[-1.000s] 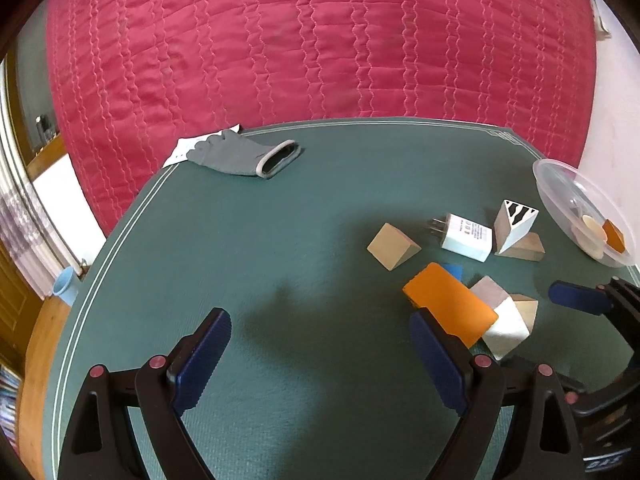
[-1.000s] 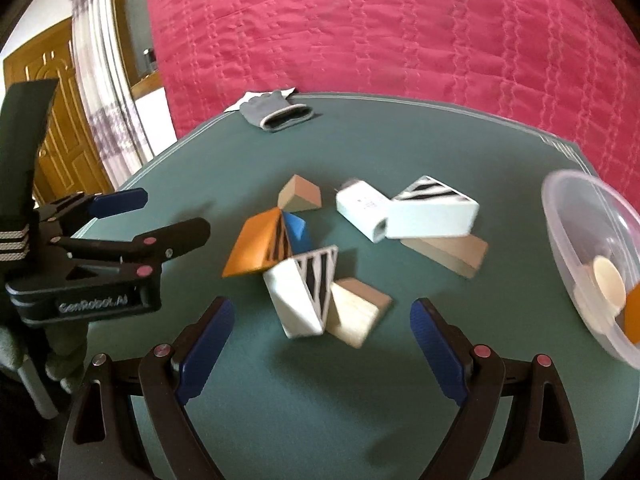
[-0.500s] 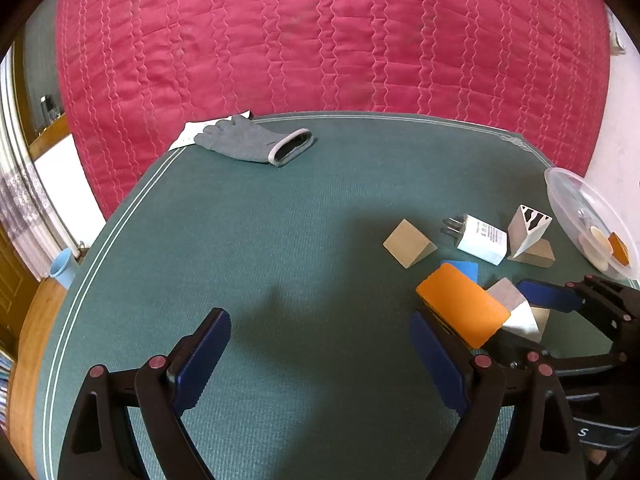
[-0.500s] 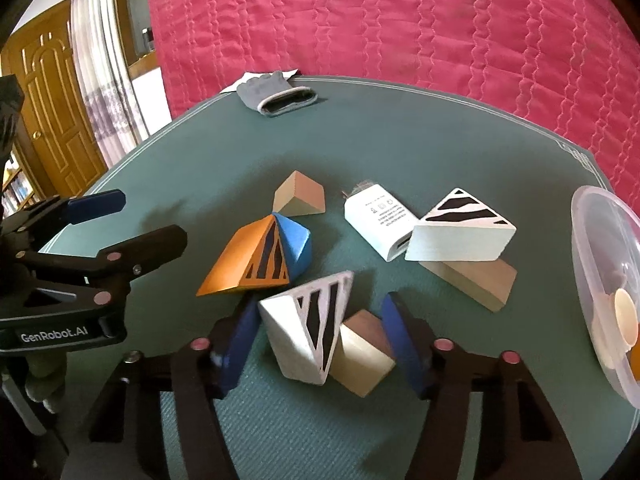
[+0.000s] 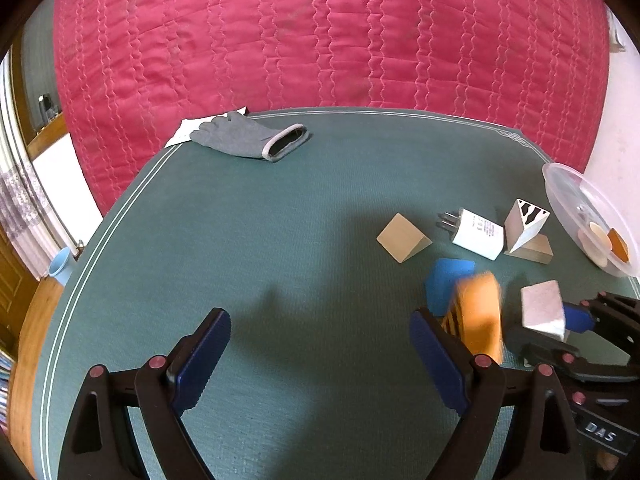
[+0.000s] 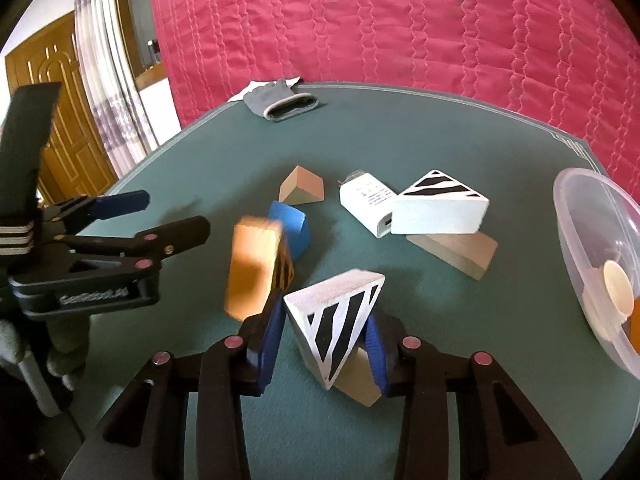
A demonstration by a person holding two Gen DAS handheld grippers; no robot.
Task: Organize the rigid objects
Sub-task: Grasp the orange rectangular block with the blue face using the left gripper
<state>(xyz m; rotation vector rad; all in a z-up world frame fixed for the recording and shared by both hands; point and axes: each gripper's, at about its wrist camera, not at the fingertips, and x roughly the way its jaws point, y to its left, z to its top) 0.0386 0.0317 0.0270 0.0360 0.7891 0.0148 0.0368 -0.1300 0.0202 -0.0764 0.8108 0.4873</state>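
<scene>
My right gripper (image 6: 325, 344) is shut on a white wedge with black stripes (image 6: 338, 320), over a plain wooden block (image 6: 360, 384); the wedge also shows in the left wrist view (image 5: 542, 310). An orange striped block (image 6: 252, 268) is blurred, tipping beside a blue block (image 6: 294, 224). My left gripper (image 5: 320, 356) is open and empty above the green table (image 5: 280, 260), left of the blocks. A wooden wedge (image 6: 302, 190), a white charger (image 6: 366, 208) and a second striped wedge (image 6: 438, 208) on a wooden wedge (image 6: 460, 254) lie beyond.
A clear plastic bowl (image 6: 576, 248) with a round cream piece and an orange piece stands at the right table edge. A grey glove (image 5: 252, 140) lies at the far edge on white paper. A red quilted cloth hangs behind.
My right gripper has closed on the striped wedge and raised it. The orange block has been knocked and is tipping to the left. My left gripper stays open.
</scene>
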